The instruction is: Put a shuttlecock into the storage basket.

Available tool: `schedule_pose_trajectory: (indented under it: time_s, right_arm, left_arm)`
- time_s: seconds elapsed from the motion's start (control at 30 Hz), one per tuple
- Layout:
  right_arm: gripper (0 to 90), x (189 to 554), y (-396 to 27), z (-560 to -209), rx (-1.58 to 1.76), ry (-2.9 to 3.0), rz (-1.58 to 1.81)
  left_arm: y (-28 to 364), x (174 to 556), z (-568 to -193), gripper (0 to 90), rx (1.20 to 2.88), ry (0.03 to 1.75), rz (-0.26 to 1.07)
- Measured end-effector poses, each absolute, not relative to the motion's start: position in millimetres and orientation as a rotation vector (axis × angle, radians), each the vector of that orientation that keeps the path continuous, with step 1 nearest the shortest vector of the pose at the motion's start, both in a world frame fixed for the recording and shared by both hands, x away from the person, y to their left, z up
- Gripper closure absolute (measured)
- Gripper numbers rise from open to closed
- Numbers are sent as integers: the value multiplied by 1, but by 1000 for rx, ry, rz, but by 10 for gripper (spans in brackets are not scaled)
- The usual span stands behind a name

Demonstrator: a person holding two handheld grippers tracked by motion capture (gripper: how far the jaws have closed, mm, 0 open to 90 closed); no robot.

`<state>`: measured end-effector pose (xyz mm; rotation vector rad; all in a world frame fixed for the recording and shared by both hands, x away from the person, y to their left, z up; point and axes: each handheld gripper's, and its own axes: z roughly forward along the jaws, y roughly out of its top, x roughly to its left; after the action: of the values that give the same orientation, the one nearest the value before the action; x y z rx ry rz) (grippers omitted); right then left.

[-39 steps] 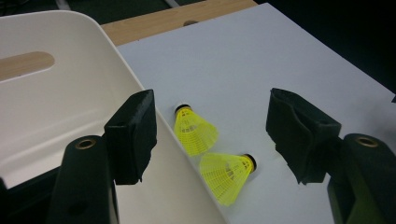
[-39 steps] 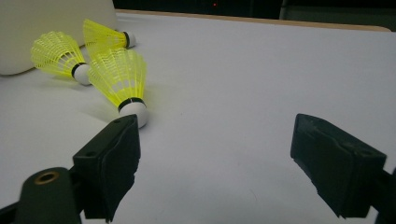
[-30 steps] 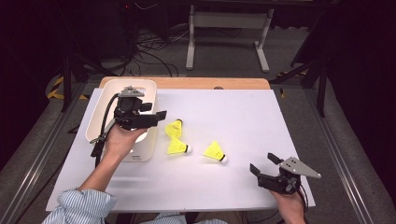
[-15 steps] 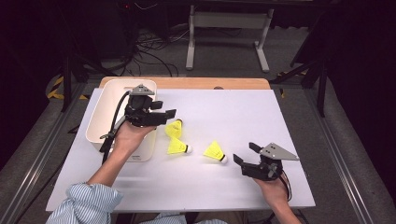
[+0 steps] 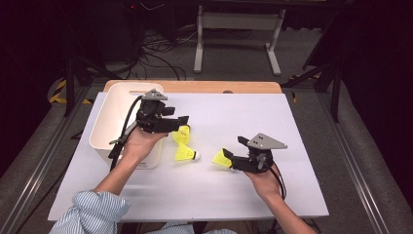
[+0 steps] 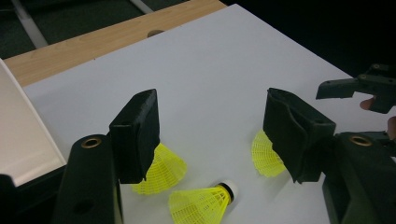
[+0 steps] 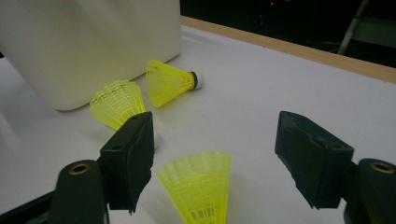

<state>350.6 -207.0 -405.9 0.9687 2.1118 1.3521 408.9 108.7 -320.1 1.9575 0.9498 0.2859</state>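
White bin (image 5: 104, 124) sits behind L gripper (image 5: 182, 120); its jaws wide apart, nothing gripped, one yellow shuttlecock (image 5: 181, 135) just under them. R gripper (image 5: 235, 156): jaws have been closing, not yet gripping; another shuttlecock (image 7: 201, 186) lies between its fingers (image 7: 130, 158), untouched.

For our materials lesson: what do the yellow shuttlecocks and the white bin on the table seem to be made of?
Shuttlecocks: probably moulded plastic or nylon, matt; the bright yellow skirts are an open mesh lattice you can see through, and one has a white, dark-banded tip. White bin: likely plastic, smooth with a slight sheen; thin walls, rounded corners.
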Motion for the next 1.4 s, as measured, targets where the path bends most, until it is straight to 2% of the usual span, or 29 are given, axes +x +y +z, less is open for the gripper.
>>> schedule_pose_trajectory:
  time_s: [0.63,1.27,1.4]
  right_arm:
    - [359,393,-150,-397,1007,2297,1271]
    - [530,418,-104,-401,1067,2379,1146]
    - [542,423,-97,-404,1073,2397,1118]
  left_arm:
    - [113,416,-321,334,1932,1018,294]
    - [116,416,-320,327,1939,1058,298]
    - [117,417,-320,326,1942,1058,299]
